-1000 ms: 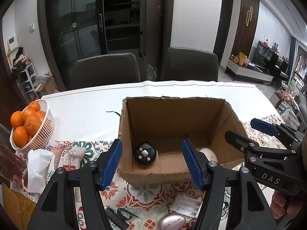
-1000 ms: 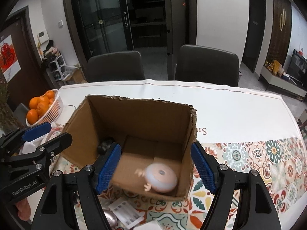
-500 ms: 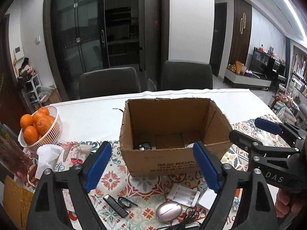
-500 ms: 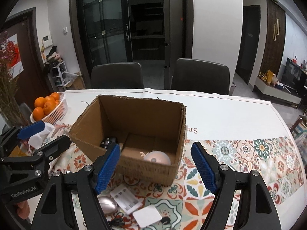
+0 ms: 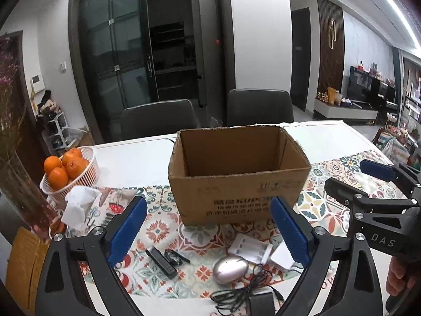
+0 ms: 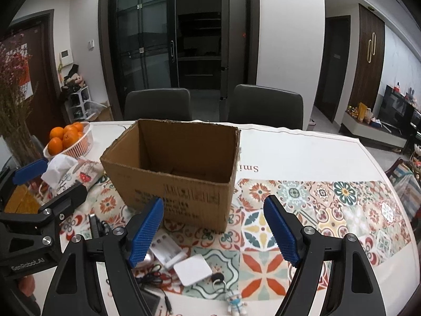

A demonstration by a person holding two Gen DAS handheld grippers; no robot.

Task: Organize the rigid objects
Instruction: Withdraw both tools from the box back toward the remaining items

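An open cardboard box [image 5: 236,184] stands on the patterned table mat; it also shows in the right wrist view [image 6: 179,173]. Its contents are hidden by the walls. In front of it lie a silver egg-shaped mouse [image 5: 230,268], a white battery case [image 5: 250,247], a white square adapter [image 6: 193,268], a black stick-shaped device [image 5: 160,262], a tangled black cable [image 5: 242,295] and a small figurine [image 6: 235,302]. My left gripper [image 5: 208,233] is open and empty, above these items. My right gripper [image 6: 214,234] is open and empty, in front of the box.
A white basket of oranges [image 5: 68,171] and a tissue pack [image 5: 79,205] sit at the left. A vase of dried flowers [image 6: 15,121] stands at the far left. Two dark chairs [image 5: 158,118] stand behind the table.
Both grippers have pulled back and up from over the box. The box interior with the black ball and pink toy has dropped out of sight; the loose items in front have come into view.
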